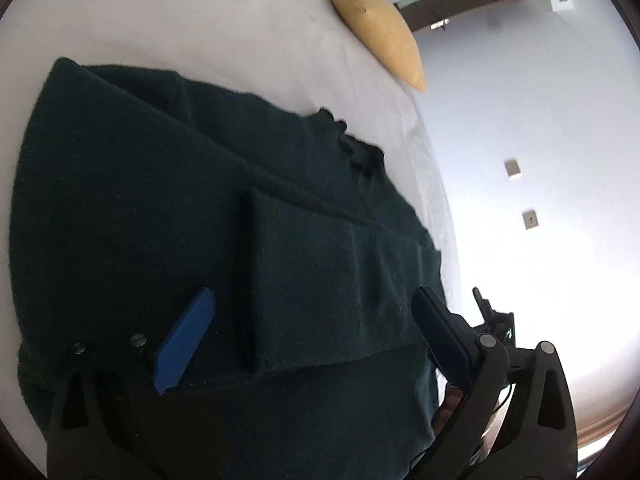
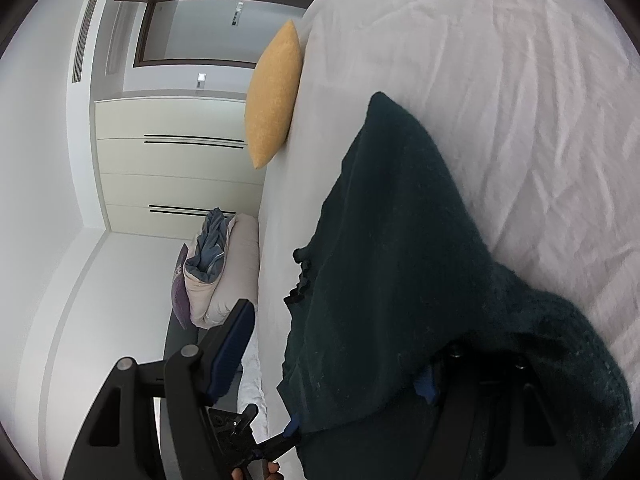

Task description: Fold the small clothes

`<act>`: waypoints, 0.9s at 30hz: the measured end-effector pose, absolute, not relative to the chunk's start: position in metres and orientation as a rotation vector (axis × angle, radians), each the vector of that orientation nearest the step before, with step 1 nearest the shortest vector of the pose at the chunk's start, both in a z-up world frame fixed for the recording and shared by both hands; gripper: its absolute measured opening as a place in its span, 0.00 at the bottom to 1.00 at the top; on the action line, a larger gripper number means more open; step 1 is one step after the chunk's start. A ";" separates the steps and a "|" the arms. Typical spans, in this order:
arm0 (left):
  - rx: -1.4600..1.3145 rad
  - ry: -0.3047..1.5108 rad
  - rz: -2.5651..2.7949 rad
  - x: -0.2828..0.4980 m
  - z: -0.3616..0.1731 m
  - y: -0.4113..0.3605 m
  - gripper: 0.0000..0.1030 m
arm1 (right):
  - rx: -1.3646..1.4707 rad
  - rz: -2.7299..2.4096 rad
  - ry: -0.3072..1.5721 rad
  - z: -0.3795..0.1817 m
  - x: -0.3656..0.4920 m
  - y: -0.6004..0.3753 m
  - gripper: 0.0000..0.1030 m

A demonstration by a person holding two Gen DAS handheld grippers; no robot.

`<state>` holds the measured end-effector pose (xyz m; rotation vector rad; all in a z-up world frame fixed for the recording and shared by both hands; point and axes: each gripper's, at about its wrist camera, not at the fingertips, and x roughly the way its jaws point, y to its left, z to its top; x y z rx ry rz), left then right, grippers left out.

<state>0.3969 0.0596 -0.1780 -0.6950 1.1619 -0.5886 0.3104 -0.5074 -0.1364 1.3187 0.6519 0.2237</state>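
Dark green knitted jumper (image 1: 160, 200) lies flat on white bedsheet (image 1: 200, 20), below yellow cushion (image 1: 380, 28); soft, limp, best pinched at hem corners. Left gripper (image 1: 312, 320) gapes empty; right gripper (image 2: 340, 360) straddles fabric, grip unclear.

A white bed (image 2: 500, 80) with a creased sheet fills much of the view. A yellow cushion (image 2: 272, 96) lies at its edge. Beside the bed sits a pile of pale bedding (image 2: 224, 272). Behind stand white wardrobe doors (image 2: 176, 168).
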 end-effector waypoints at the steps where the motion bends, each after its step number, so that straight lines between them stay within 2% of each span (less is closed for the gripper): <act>1: -0.695 1.169 -0.590 0.398 -0.180 0.059 0.97 | 1.319 0.224 0.652 -0.137 0.310 -0.508 0.71; 4: -0.748 1.175 -0.585 0.401 -0.182 0.062 0.94 | 1.304 0.220 0.659 -0.136 0.312 -0.507 0.71; 5: -0.763 1.181 -0.580 0.404 -0.184 0.062 0.91 | 1.298 0.220 0.663 -0.136 0.313 -0.506 0.71; 7: -0.744 1.202 -0.562 0.408 -0.188 0.061 0.63 | 1.296 0.221 0.666 -0.135 0.313 -0.505 0.71; 8: -0.734 1.214 -0.552 0.411 -0.189 0.059 0.55 | 1.298 0.226 0.664 -0.135 0.313 -0.506 0.71; 9: -0.729 1.227 -0.548 0.413 -0.191 0.057 0.38 | 1.301 0.230 0.663 -0.135 0.313 -0.506 0.71; 10: -0.722 1.239 -0.546 0.414 -0.194 0.055 0.29 | 1.306 0.240 0.663 -0.136 0.311 -0.506 0.71; 12: -0.716 1.240 -0.550 0.415 -0.197 0.051 0.28 | 1.319 0.258 0.663 -0.137 0.308 -0.507 0.71; 15: -0.704 1.236 -0.543 0.416 -0.198 0.048 0.12 | 1.372 0.297 0.641 -0.140 0.296 -0.513 0.72; 16: -0.709 1.231 -0.540 0.415 -0.198 0.047 0.10 | 1.402 0.311 0.630 -0.142 0.291 -0.515 0.75; 22: -0.722 1.173 -0.540 0.415 -0.187 0.058 0.08 | 1.556 0.353 0.562 -0.149 0.261 -0.530 0.85; 27: -0.707 1.162 -0.540 0.414 -0.181 0.059 0.07 | 1.507 0.344 0.630 -0.143 0.269 -0.515 0.85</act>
